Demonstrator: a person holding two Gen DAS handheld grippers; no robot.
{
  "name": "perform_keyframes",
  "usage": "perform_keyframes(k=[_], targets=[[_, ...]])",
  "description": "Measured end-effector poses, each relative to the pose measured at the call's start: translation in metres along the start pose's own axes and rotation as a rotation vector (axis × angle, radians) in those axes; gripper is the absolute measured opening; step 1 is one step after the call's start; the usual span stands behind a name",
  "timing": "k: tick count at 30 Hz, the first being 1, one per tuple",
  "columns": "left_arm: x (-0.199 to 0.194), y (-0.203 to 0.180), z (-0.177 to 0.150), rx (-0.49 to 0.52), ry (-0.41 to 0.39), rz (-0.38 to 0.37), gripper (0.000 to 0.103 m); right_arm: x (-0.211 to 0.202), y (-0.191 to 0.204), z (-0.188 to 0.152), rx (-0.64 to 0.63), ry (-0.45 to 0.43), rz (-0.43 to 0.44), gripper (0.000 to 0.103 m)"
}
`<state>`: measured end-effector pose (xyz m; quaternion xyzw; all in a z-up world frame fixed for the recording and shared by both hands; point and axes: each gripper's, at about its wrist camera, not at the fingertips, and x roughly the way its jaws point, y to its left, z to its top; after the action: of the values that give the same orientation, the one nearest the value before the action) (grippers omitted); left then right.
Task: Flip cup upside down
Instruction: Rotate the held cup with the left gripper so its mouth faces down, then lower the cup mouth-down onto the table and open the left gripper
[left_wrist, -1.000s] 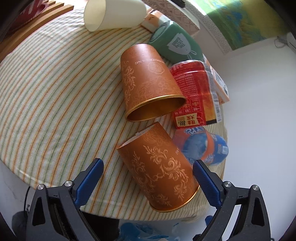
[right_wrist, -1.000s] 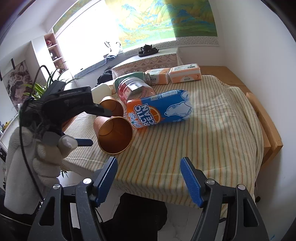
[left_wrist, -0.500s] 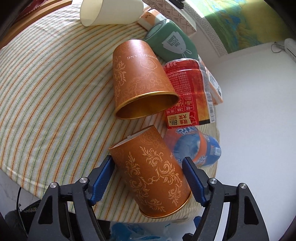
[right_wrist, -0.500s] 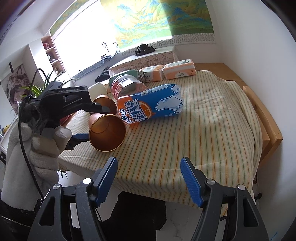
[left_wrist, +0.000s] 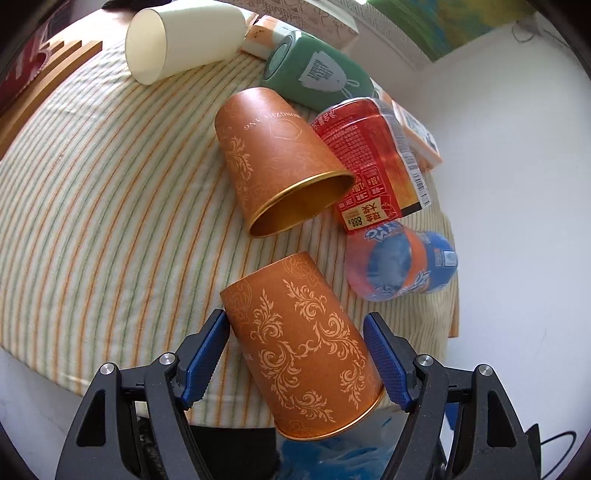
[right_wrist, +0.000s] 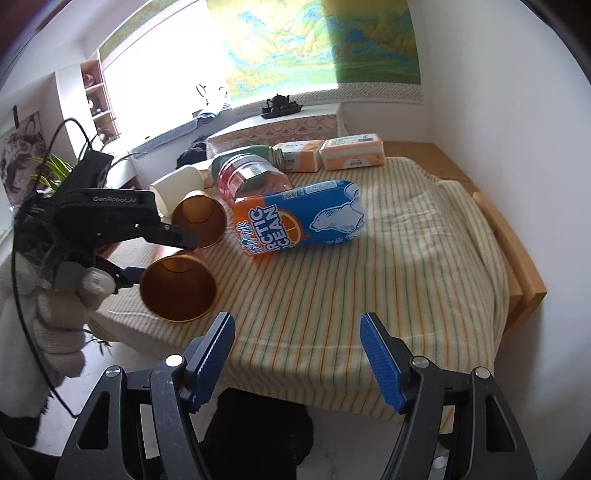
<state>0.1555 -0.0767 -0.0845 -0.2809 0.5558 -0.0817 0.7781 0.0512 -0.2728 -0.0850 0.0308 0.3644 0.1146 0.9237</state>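
Note:
An orange cup with a gold floral pattern (left_wrist: 299, 354) lies on its side at the near edge of the striped table, mouth toward me. My left gripper (left_wrist: 295, 360) has closed around its body, blue pads against both sides. In the right wrist view the same cup (right_wrist: 177, 291) shows its open mouth, with the left gripper (right_wrist: 147, 254) on it. A second orange cup (left_wrist: 277, 162) lies on its side behind it; it also shows in the right wrist view (right_wrist: 197, 219). My right gripper (right_wrist: 297, 352) is open and empty before the table's front edge.
A cream paper cup (left_wrist: 181, 44), a green bottle (left_wrist: 317, 77), a red jar (left_wrist: 369, 158) and a blue-orange Arctic Ocean bottle (right_wrist: 299, 221) lie on the striped cloth (right_wrist: 369, 288). Two orange boxes (right_wrist: 351, 155) sit at the back. A wall stands right.
My left gripper moved forward over the near orange cup and narrowed from wide open until its pads met the cup's sides. The right gripper stayed open and hardly moved.

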Motion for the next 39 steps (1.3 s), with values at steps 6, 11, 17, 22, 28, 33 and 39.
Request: perform_keyframes(k=[6, 11, 17, 22, 28, 33, 39], targets=[[0.01, -0.014, 0.014, 0.067, 0.069, 0.046, 0.08, -0.002, 0.001, 0.0, 0.001, -0.011, -0.011, 0.067], [0.026, -0.018, 0.029, 0.043, 0.105, 0.047, 0.077, -0.004, -0.001, -0.001, 0.007, -0.014, -0.019, 0.067], [0.011, -0.031, 0.021, 0.145, 0.012, 0.018, 0.069, -0.001, -0.005, -0.002, 0.022, -0.002, -0.022, 0.067], [-0.006, -0.053, 0.01, 0.285, -0.145, 0.058, 0.068, 0.003, -0.003, -0.004, 0.025, 0.006, -0.019, 0.067], [-0.008, -0.07, -0.01, 0.487, -0.355, 0.186, 0.065, 0.005, -0.004, -0.006, 0.055, 0.005, -0.005, 0.067], [0.006, -0.081, -0.027, 0.595, -0.417, 0.245, 0.065, 0.004, -0.006, -0.006, 0.068, 0.002, -0.005, 0.067], [0.001, -0.08, -0.045, 0.645, -0.415, 0.204, 0.086, 0.004, -0.004, -0.007, 0.063, -0.003, -0.011, 0.067]])
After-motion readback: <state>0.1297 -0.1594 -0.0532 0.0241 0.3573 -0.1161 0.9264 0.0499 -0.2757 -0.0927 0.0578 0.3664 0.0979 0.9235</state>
